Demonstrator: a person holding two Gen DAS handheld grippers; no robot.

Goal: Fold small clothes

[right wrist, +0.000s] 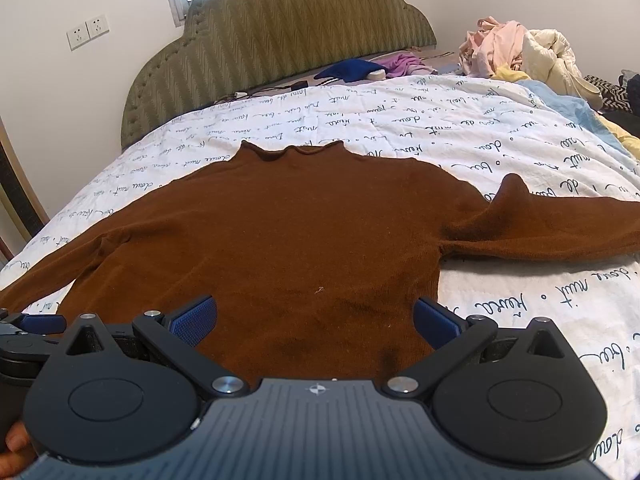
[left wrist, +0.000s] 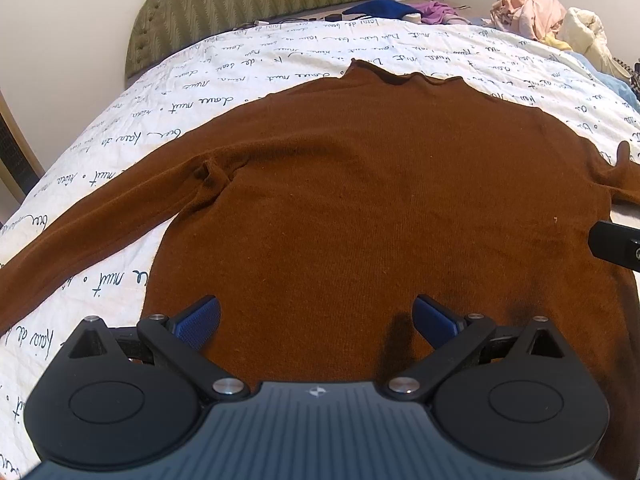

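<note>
I have one brown sweater (left wrist: pixel 360 200) in front of me, spread flat on the bed's white quilt (left wrist: pixel 120 120) with its collar at the far end and its hem nearest my tongs. Two sleeves run out sideways, one to each side.

My left tongs (left wrist: pixel 316 320) stand wide apart with nothing between the two blue pads (left wrist: pixel 199 322), hovering over the hem on the left half of the body. My right tongs (right wrist: pixel 316 320) are spread just as wide and also hold nothing, over the hem toward the right edge of the body.

Beyond the collar I count one green padded headboard (right wrist: pixel 280 40), one dark blue garment (right wrist: pixel 352 70) and one purple one (right wrist: pixel 404 62) beside it. Far right of both tongs sits one heap of pink and cream laundry (right wrist: pixel 516 48).

The left view shows the left sleeve (left wrist: pixel 80 220) running almost to the frame's edge with a bunched crease at the armpit, and only a black tip of the other tool at the right border. The right view instead shows the right sleeve (right wrist: pixel 560 228) lying full across the quilt with a raised peak at the shoulder, two wall sockets (right wrist: pixel 88 32) left of the headboard, a window above it, and the left tongs with part of my hand (right wrist: pixel 14 452) at the lower left.
</note>
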